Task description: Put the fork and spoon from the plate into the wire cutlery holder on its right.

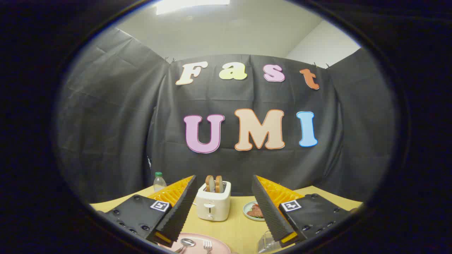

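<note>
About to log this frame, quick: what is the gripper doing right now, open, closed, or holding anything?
Gripper: open, fingers spread wide and holding nothing, above the plate where the spoon and fork lie.

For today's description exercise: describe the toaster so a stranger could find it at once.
On the wooden table, look beyond the open gripper, framed between its fingers. The toaster stands there before the black wall, left of a small plate of food. It alone is white and boxy, with two bread slices sticking up.
</note>
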`<state>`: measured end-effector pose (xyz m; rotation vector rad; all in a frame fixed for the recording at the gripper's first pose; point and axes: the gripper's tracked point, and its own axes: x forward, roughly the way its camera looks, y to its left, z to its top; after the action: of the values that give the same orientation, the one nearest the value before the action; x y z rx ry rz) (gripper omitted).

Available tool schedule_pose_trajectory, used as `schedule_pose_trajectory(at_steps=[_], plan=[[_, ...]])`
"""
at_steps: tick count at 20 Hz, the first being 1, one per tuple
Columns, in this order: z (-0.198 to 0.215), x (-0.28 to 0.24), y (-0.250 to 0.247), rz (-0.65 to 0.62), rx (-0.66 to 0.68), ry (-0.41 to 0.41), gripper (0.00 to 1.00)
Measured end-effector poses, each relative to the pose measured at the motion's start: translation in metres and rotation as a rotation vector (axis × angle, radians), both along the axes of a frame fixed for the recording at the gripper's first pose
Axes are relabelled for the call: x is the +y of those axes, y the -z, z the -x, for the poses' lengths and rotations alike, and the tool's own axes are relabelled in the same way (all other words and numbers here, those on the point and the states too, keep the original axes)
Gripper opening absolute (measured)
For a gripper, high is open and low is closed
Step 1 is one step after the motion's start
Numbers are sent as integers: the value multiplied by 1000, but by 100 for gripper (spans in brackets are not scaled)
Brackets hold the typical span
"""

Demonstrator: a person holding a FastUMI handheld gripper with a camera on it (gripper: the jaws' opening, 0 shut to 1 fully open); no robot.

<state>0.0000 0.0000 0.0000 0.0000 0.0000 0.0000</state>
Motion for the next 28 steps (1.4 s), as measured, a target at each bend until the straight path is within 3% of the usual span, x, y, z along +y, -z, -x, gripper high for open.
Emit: schedule_pose_trajectory(at_steps=[17, 28], plan=[[13, 3, 9, 15, 25, -38, 98], [13, 31, 86, 56, 277, -184, 98]])
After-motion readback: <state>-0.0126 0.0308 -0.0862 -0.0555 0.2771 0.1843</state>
